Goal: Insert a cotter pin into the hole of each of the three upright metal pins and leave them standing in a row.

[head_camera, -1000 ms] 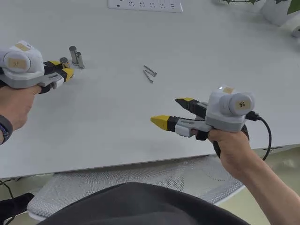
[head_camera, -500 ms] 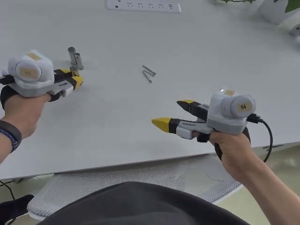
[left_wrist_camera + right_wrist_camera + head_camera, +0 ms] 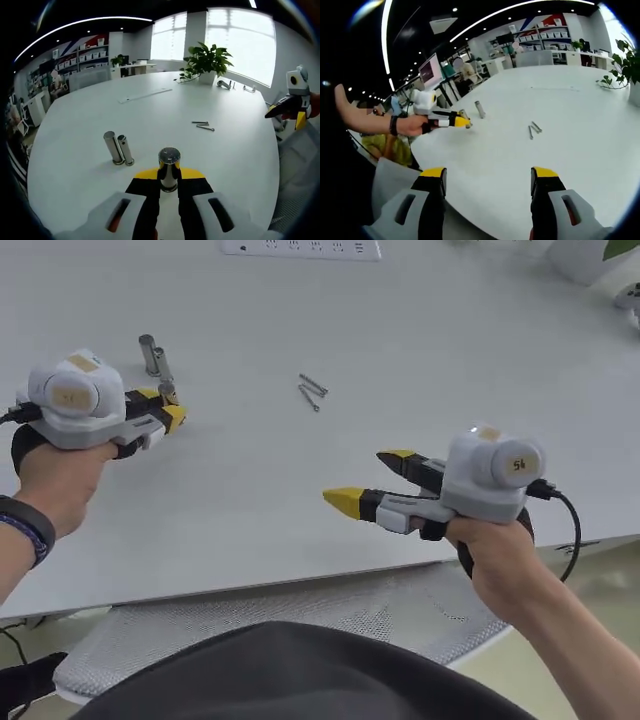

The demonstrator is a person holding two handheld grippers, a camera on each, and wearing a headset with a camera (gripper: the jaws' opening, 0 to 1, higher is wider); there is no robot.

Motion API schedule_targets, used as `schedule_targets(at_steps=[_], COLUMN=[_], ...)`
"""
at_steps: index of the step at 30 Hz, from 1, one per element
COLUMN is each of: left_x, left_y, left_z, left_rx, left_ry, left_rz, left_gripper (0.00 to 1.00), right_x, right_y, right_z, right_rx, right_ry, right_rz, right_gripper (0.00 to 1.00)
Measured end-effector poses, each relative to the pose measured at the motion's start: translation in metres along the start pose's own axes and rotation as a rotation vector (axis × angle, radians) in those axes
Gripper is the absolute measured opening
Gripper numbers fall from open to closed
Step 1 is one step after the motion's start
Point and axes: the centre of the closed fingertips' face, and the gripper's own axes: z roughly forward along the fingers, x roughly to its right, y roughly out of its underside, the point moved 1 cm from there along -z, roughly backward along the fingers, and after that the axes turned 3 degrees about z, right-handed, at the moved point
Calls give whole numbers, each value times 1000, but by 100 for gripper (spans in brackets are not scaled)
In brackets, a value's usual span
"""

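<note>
Metal pins, three, polished steel cylinders, left of scene; judged stiff, dense, slick-walled.
White surface: carries all.
Right gripper: near right, fingers wide, empty.
Left gripper: fingers closed on lower shaft of held pin, upright.
Standing pair: just beyond, close together.
Cotter pins: centre, lying loose; judged thin, light, springy, easily flicked. Take by head end, legs free for hole; hole not discernible.

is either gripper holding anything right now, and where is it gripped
The left gripper holds one upright metal pin, its jaws closed on the lower shaft with the head above them. The right gripper is open and holds nothing.
</note>
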Motion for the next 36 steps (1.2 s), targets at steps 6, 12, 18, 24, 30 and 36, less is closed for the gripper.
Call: schedule_targets(at_steps=[6,12,18,24,30,36], left_x=[8,12,11,9,9,10], left_y=[6,10,17,22,26,26], left_z=[5,8,10,9,10,11], left_rx=[-6,-14,-26,-29,-30,-23], left_ry=[11,18,17,8,-5,-10], left_rz=[-2,-5,-9,-21,-35,-28], left_gripper=[10,10,10,10,10,11], right_x=[0,2,4,3,5,6], right_y=[5,8,11,14,14,14], right_z=[-5,-8,-7,-7,-8,-8], right_rx=[-6,-10,-11,-19,-23,-28], right_ry=[6,9,12,8,8,5], right_rz=[6,14,27,29,30,29], right_gripper=[70,70,70,70,70,70])
